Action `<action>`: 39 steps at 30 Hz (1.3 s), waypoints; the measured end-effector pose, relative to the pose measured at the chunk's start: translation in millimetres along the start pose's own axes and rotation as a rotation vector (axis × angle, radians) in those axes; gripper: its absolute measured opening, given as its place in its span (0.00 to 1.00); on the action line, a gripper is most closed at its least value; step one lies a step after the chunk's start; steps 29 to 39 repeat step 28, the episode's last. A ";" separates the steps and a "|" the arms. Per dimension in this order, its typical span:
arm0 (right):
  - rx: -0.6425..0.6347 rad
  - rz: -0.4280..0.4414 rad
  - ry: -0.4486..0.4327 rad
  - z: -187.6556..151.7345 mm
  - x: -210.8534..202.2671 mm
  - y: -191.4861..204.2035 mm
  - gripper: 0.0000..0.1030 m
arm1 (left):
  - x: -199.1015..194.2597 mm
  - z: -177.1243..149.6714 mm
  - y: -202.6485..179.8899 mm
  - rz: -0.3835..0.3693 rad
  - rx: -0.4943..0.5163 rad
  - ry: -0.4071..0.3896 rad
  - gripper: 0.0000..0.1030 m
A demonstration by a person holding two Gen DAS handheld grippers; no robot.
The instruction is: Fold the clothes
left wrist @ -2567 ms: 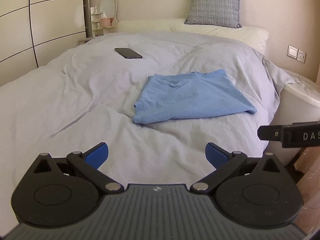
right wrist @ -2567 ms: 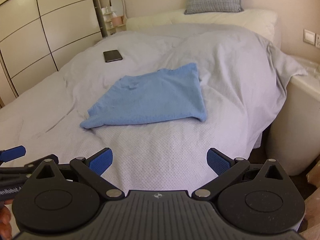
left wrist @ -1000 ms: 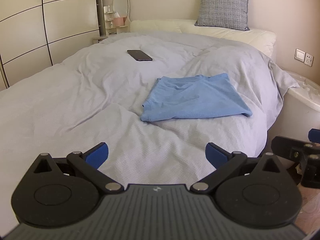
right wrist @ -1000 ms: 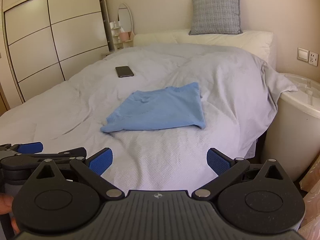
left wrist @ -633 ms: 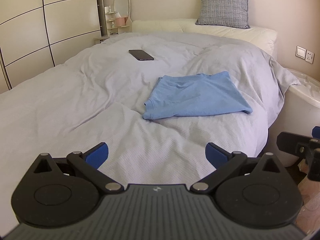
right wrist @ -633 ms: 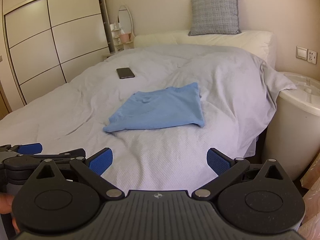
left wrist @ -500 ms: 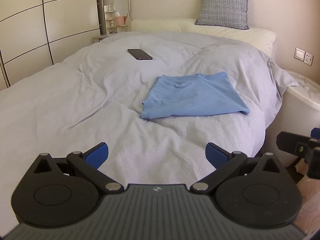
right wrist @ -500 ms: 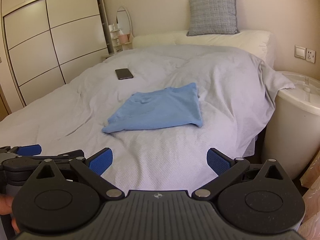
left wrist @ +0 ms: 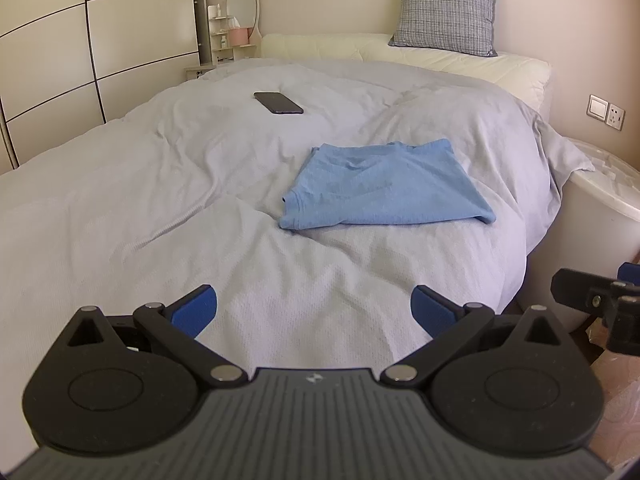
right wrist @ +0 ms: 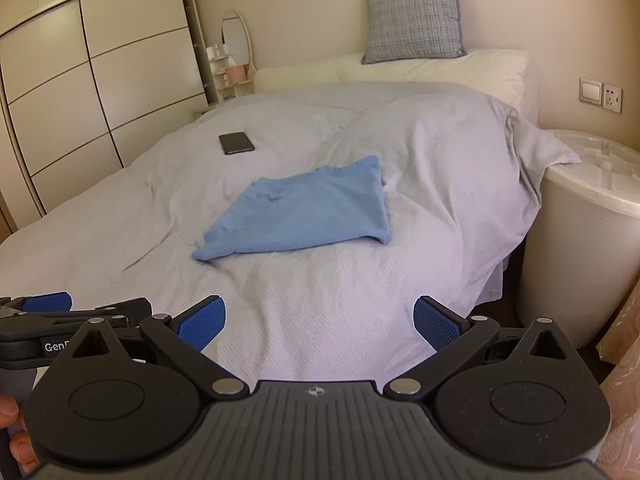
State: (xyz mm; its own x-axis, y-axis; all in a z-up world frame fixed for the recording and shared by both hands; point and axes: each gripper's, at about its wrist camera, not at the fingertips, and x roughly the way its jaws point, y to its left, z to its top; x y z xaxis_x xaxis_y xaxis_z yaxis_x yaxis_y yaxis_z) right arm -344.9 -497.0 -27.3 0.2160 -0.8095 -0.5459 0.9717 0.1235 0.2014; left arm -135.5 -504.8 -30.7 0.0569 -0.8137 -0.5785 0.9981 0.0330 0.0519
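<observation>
Grey duvet (left wrist: 200, 184); dark phone (left wrist: 278, 102) lying on it; checked cushion (left wrist: 446, 10) on cream pillow (left wrist: 460, 62); oval mirror (left wrist: 241, 4); wardrobe (right wrist: 100, 92); white, possibly plastic, tub (right wrist: 580, 240) bedside.

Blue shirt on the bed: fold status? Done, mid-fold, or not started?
Looks done: the blue shirt lies folded into a compact, roughly rectangular shape on the grey duvet, nothing gripping it. In hand: nothing; the left claw and right claw are both open, short of the shirt. Left: no other garment shows, only a phone farther up the bed.
</observation>
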 end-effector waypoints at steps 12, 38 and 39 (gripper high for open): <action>-0.028 0.000 0.004 2.0 0.9 7.9 1.00 | -2.2 -0.2 5.1 -0.004 -0.010 -0.004 0.99; -0.032 0.001 0.010 2.9 1.7 9.2 1.00 | -1.6 1.8 7.4 -0.001 -0.011 -0.012 0.99; -0.032 0.001 0.010 2.9 1.7 9.2 1.00 | -1.6 1.8 7.4 -0.001 -0.011 -0.012 0.99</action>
